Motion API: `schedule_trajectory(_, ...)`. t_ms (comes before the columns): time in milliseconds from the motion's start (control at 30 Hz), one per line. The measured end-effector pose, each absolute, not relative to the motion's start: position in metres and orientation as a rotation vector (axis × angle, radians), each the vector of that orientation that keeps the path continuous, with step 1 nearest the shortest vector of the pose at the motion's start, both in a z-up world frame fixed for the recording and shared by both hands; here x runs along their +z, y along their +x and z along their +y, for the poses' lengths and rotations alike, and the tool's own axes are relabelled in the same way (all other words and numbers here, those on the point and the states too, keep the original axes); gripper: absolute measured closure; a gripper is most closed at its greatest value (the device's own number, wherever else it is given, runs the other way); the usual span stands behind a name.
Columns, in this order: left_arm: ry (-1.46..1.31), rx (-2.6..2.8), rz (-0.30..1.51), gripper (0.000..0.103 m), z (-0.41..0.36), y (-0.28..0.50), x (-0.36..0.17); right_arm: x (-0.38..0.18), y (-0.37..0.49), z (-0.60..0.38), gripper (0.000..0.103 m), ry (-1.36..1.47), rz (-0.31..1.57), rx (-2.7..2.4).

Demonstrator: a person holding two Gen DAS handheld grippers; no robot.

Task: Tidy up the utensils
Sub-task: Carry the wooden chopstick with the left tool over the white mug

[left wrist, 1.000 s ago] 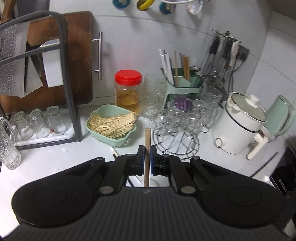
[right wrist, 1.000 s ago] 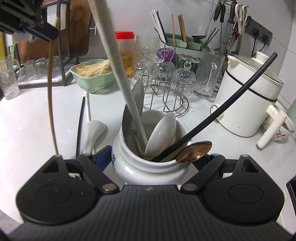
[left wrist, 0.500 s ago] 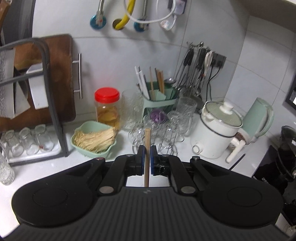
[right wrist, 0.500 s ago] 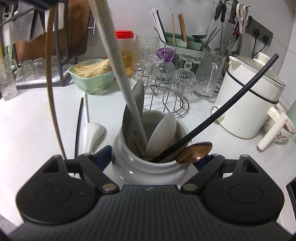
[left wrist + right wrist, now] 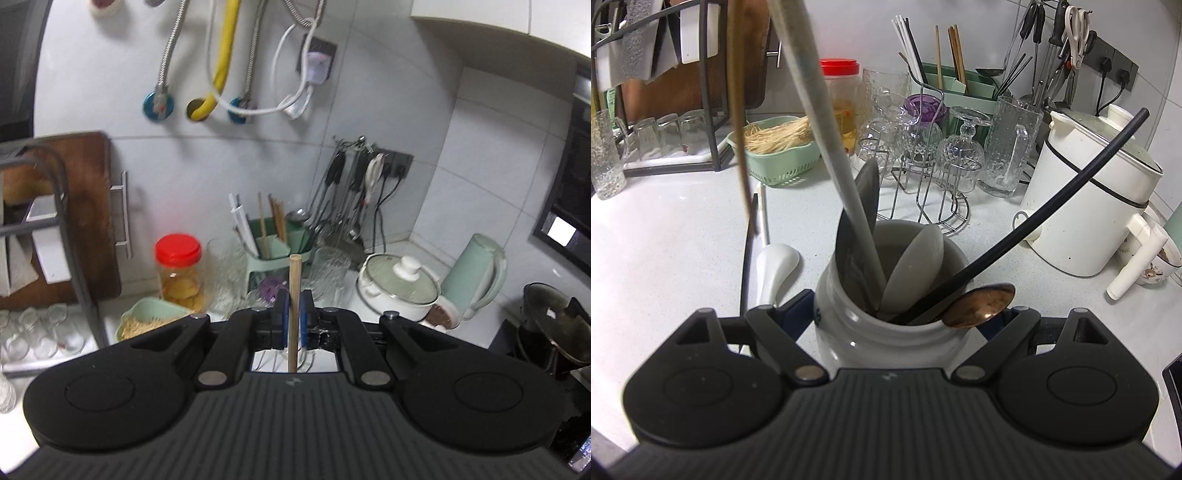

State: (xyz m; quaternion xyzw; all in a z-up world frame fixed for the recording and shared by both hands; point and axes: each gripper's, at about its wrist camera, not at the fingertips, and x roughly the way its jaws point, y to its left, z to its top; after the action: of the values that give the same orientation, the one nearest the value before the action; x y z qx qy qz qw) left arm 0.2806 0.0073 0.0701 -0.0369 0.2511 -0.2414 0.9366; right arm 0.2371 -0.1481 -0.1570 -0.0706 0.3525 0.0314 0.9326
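Observation:
My left gripper (image 5: 294, 301) is shut on a wooden chopstick (image 5: 295, 271), which stands upright between its blue pads. The right wrist view shows this same wooden chopstick (image 5: 738, 129) hanging in the air at the left, its lower tip above the counter. A white ceramic jar (image 5: 871, 332) sits between the pads of my right gripper (image 5: 897, 314), which is shut on it. Inside the jar are a pale chopstick (image 5: 831, 147), a black chopstick (image 5: 1034, 214), a copper spoon (image 5: 979, 304) and other spoons. Left of the jar, a white spoon (image 5: 775, 262) and loose chopsticks lie on the counter.
A green utensil holder (image 5: 960, 88) with chopsticks stands at the back wall. In front of it is a wire rack with glasses (image 5: 923, 155). A white pot (image 5: 1089, 199) is at the right, a green basket (image 5: 779, 155) and a red-lidded jar (image 5: 842, 96) at the left.
My left gripper has risen with the wooden chopstick; its tip has lifted off the counter and its view now takes in more wall. The right gripper and jar have not moved.

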Motion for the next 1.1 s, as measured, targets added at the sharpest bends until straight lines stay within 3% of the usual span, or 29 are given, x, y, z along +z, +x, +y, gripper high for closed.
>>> schedule_trajectory(433,-0.072,-0.605,0.455,0.096,-0.029,0.285,0.099,-0.158,0.237,-0.149,0.012,-0.140,0.722,0.063)
schedule_trajectory(933,0.010,-0.650,0.651,0.096,-0.066,0.310,0.033,-0.158,0.237,-0.149,0.012,-0.142,0.718,0.063)
schedule_trajectory(1100,0.131,-0.708,0.675,0.096,-0.075,0.311,0.036,-0.158,0.236,-0.148,0.012,-0.139,0.719,0.055)
